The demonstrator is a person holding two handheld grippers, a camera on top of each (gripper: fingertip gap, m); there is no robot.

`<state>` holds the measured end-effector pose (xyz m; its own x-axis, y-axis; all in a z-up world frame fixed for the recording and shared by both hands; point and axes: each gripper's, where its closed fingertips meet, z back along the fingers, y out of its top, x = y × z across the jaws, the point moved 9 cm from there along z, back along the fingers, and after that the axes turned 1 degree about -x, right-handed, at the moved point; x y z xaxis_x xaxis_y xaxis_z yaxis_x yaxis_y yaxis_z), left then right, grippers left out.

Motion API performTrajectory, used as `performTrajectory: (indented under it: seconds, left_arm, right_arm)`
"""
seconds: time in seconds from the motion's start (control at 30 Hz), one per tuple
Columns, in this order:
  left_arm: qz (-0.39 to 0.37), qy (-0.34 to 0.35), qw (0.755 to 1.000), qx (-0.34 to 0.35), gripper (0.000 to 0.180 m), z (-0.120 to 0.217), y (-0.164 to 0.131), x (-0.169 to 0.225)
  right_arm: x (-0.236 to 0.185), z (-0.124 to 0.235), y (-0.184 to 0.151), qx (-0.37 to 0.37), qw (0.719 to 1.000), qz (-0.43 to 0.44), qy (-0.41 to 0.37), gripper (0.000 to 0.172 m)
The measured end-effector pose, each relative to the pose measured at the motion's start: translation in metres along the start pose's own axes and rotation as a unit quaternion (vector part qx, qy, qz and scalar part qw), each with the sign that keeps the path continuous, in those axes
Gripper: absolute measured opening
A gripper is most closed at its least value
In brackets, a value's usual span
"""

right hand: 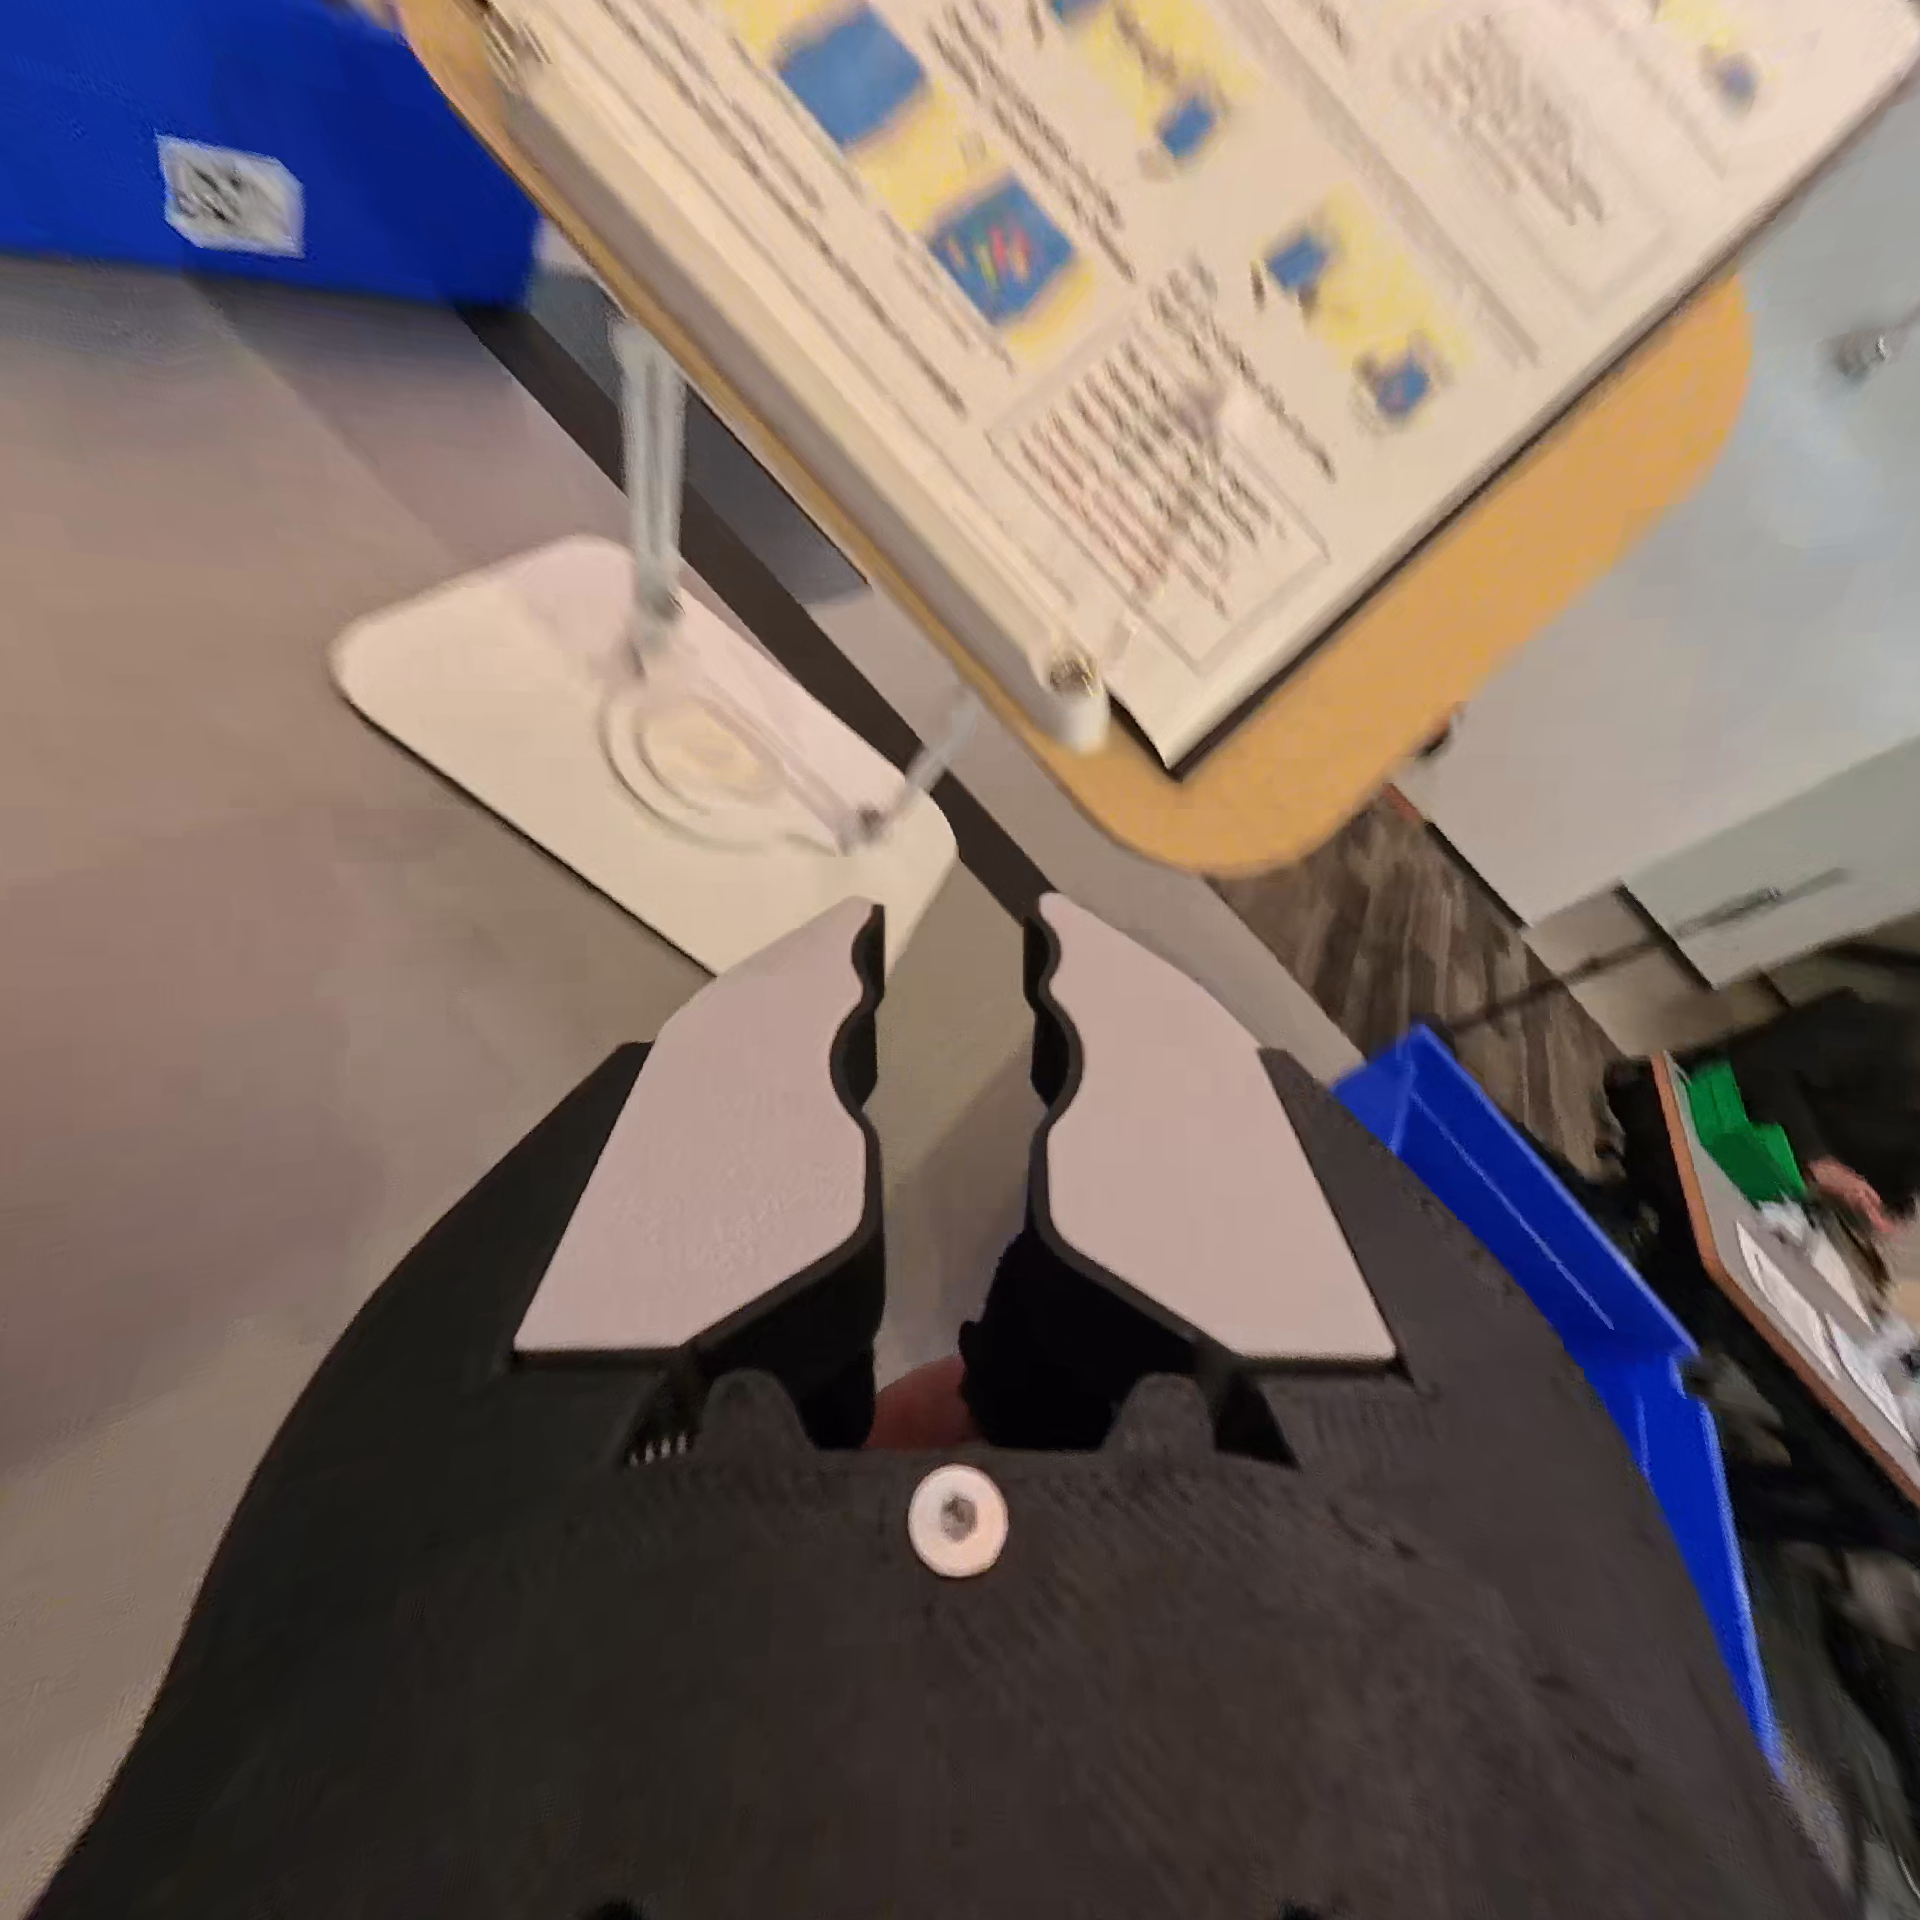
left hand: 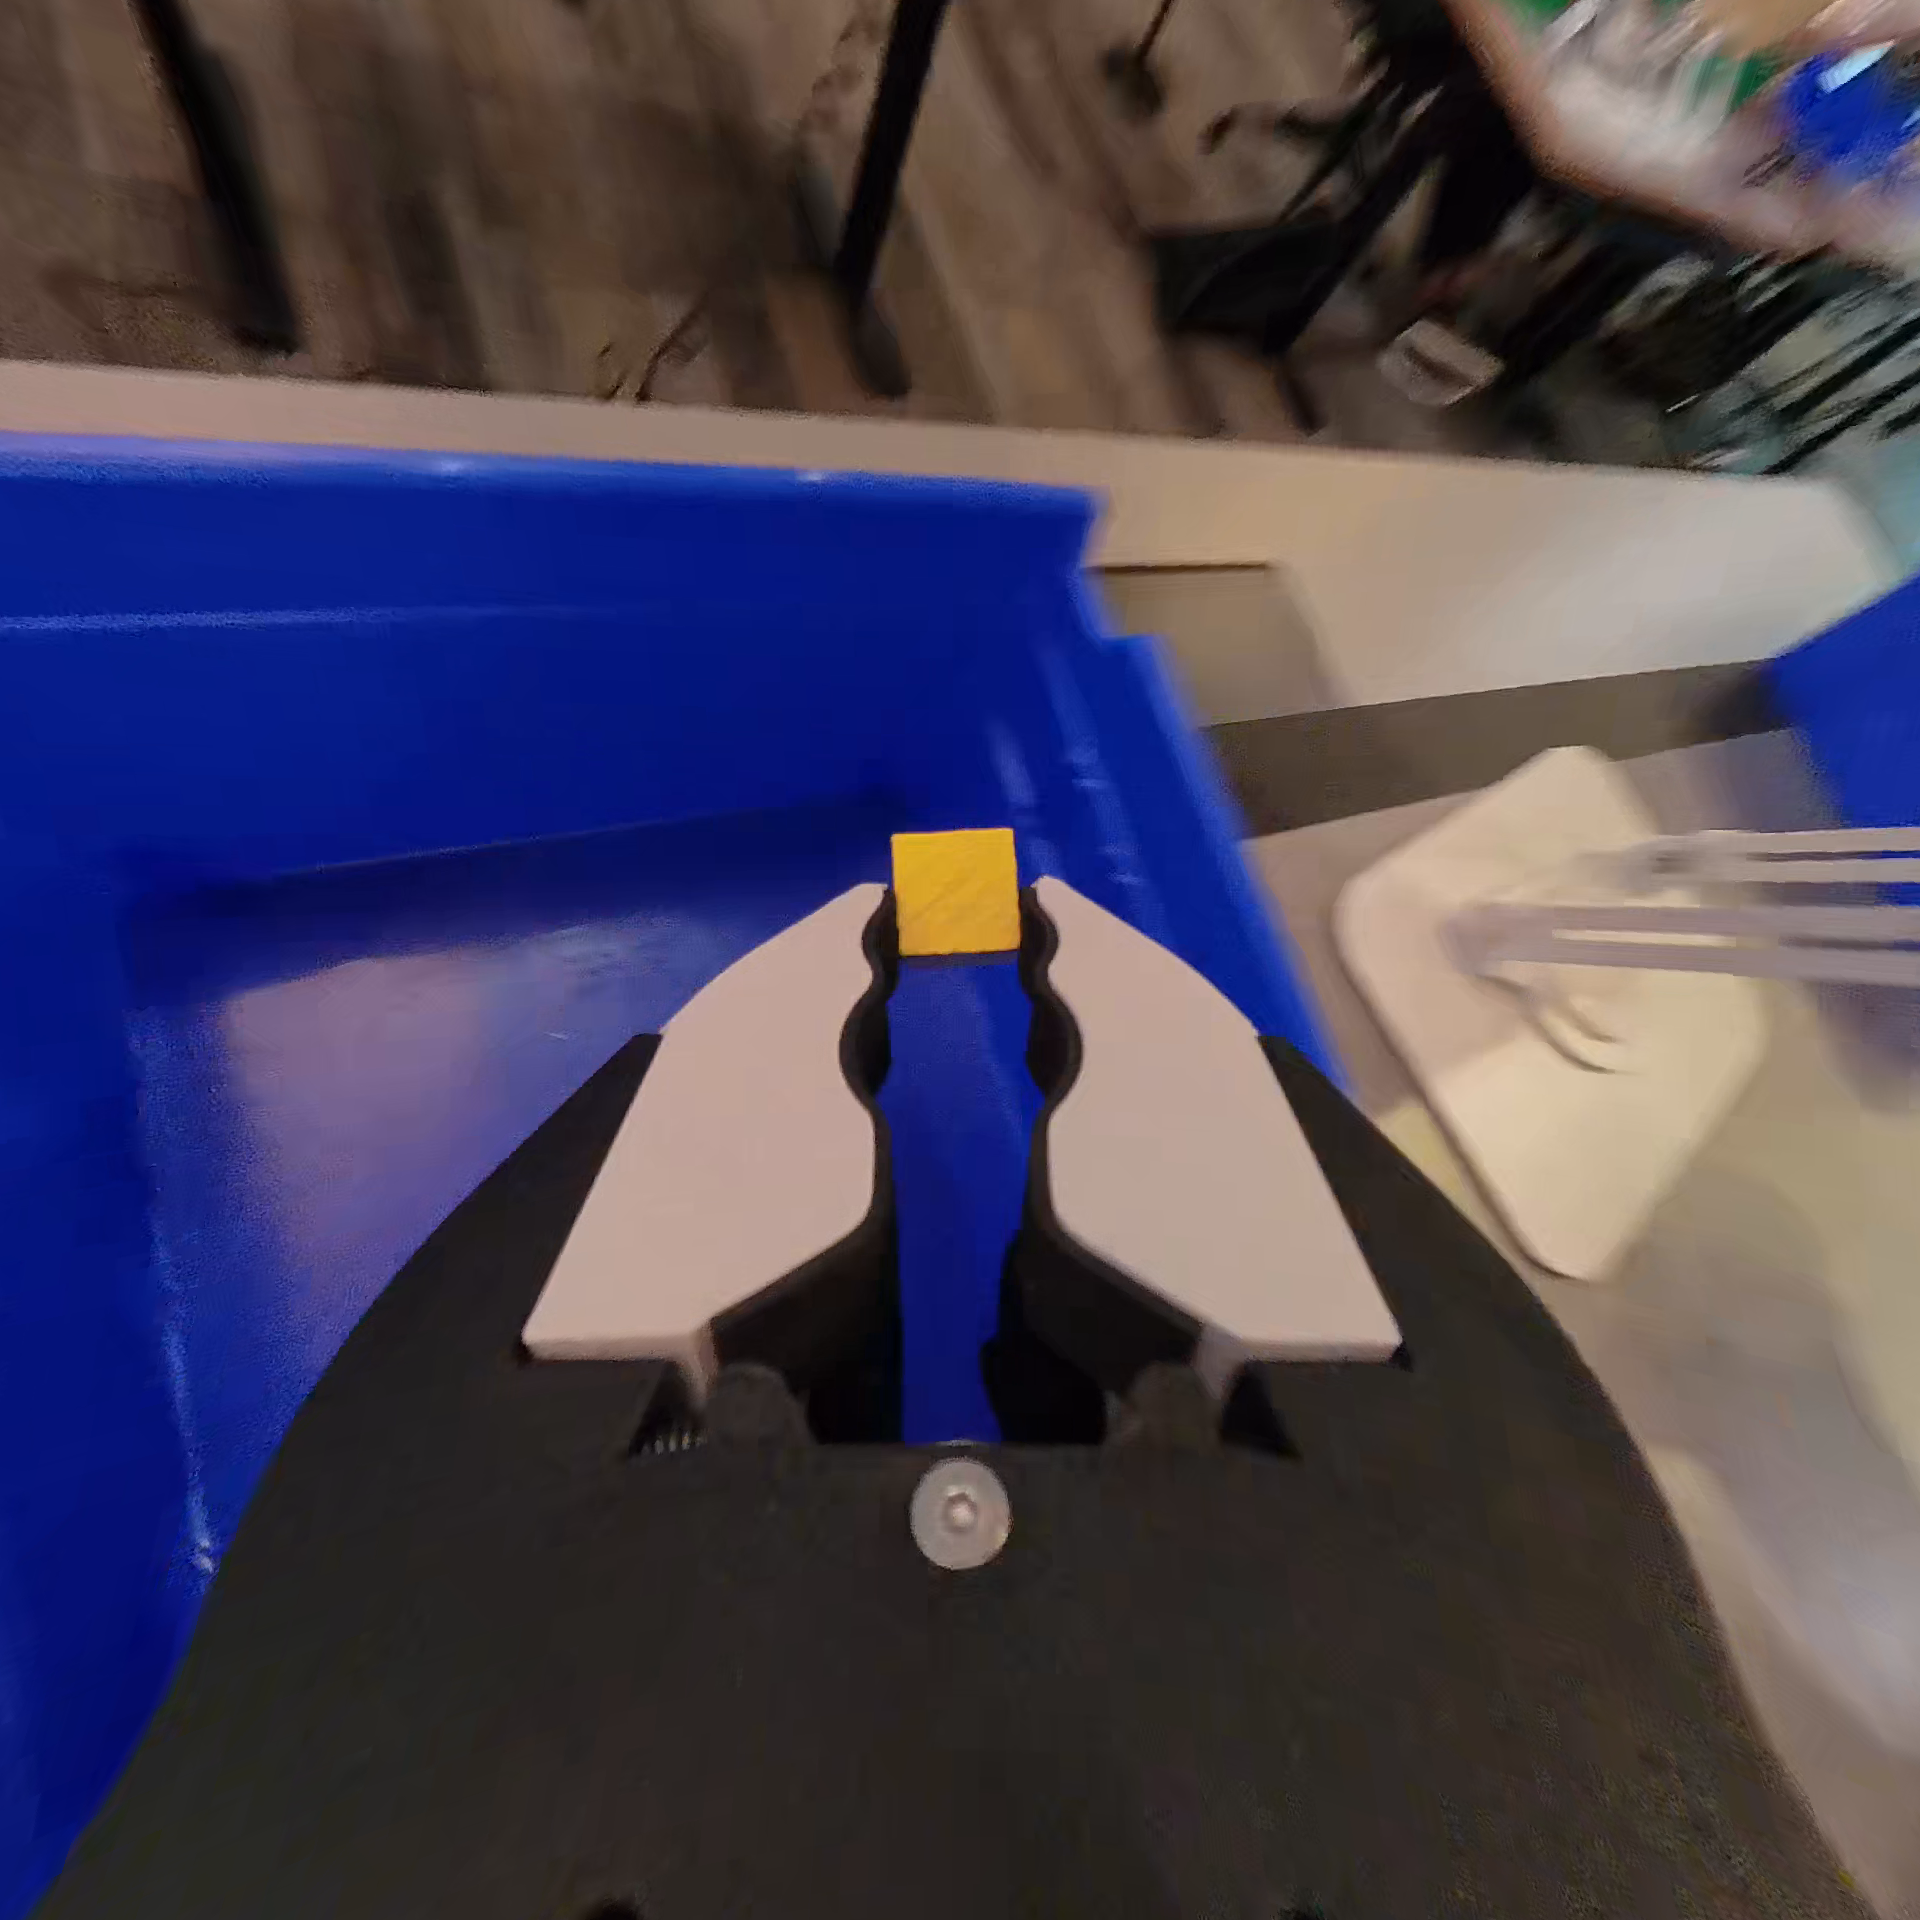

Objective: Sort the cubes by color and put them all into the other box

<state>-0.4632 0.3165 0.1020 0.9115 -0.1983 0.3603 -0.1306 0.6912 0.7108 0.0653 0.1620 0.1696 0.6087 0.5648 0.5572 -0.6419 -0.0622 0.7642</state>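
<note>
Left wrist view: grey table [left hand: 1455,540], mottled carpet [left hand: 520,208] beyond. Left gripper [left hand: 956,904] pinches a yellow cube [left hand: 954,891] inside a blue box [left hand: 520,644]. Right gripper [right hand: 954,935], fingers parted and bare, hangs above the table near a white stand base [right hand: 499,665]; the instruction sheet [right hand: 1195,260] and the box's white sticker [right hand: 234,197] are too blurred to read.
</note>
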Motion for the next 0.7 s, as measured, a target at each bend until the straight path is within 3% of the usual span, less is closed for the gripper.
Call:
performTrajectory:
  seconds: [0.17,0.27,0.47,0.7]
  left_arm:
    - [-0.02,-0.122,0.99,0.061,0.022,0.074,-0.016,0.08]
    - [-0.023,-0.228,0.97,0.085,0.022,0.101,-0.038,0.142]
    - [0.024,-0.412,0.906,0.095,0.022,0.115,-0.081,0.235]
    - [0.073,-0.49,0.866,0.06,0.022,0.103,-0.113,0.286]
  right_arm:
    - [-0.035,-0.009,0.062,0.125,0.988,0.021,0.091,0.036]
    - [-0.061,-0.018,0.093,0.182,0.974,0.035,0.134,0.045]
    - [-0.097,-0.033,0.123,0.228,0.956,0.077,0.166,0.058]
    - [-0.102,-0.022,0.121,0.245,0.953,0.079,0.162,0.047]
